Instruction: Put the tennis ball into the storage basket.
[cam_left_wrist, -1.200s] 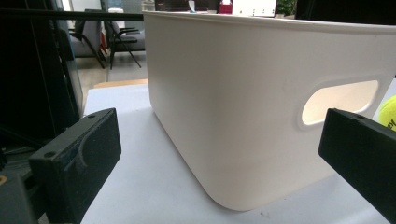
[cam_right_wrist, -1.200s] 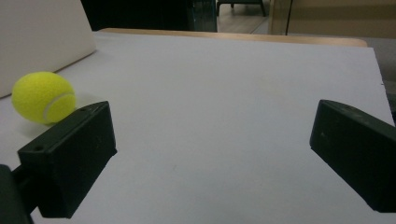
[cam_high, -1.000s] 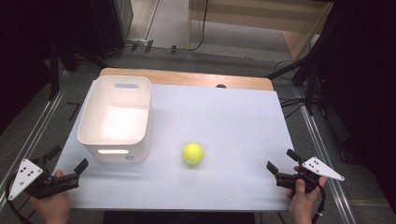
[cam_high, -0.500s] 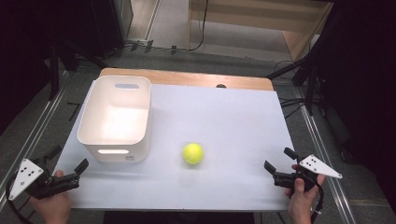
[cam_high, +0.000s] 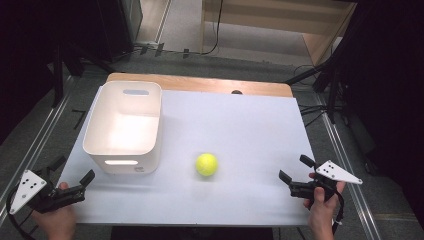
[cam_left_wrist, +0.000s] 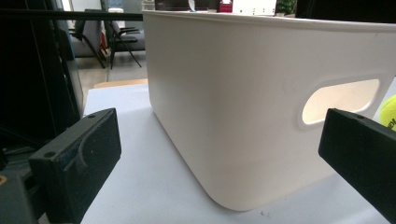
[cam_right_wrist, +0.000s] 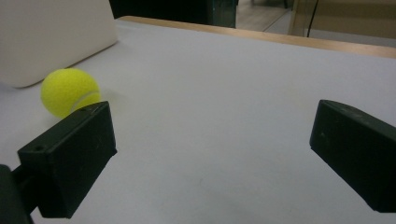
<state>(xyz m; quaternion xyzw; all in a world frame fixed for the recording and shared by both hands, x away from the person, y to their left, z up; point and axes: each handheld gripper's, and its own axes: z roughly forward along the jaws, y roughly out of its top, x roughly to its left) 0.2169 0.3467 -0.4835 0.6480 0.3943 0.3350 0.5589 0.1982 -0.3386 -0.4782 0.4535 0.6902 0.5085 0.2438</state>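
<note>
Bare counter (cam_high: 250, 125) lay open between the right gripper (cam_high: 296, 174) and the tennis ball (cam_high: 206, 164), with nothing in the way. The white bin (cam_high: 125, 125) stood just ahead of the left gripper (cam_high: 74, 176), walling off the counter's left part. Beside the bin, the ball sat close to its near right corner.

The yellow felt tennis ball (cam_high: 206, 164) lies on the white-topped table (cam_high: 240, 125), well ahead of the right gripper's (cam_high: 296, 173) spread jaws. The white plastic bin (cam_high: 125, 125) stands just ahead of the left gripper's (cam_high: 72, 176) spread jaws, the ball beside it.
</note>
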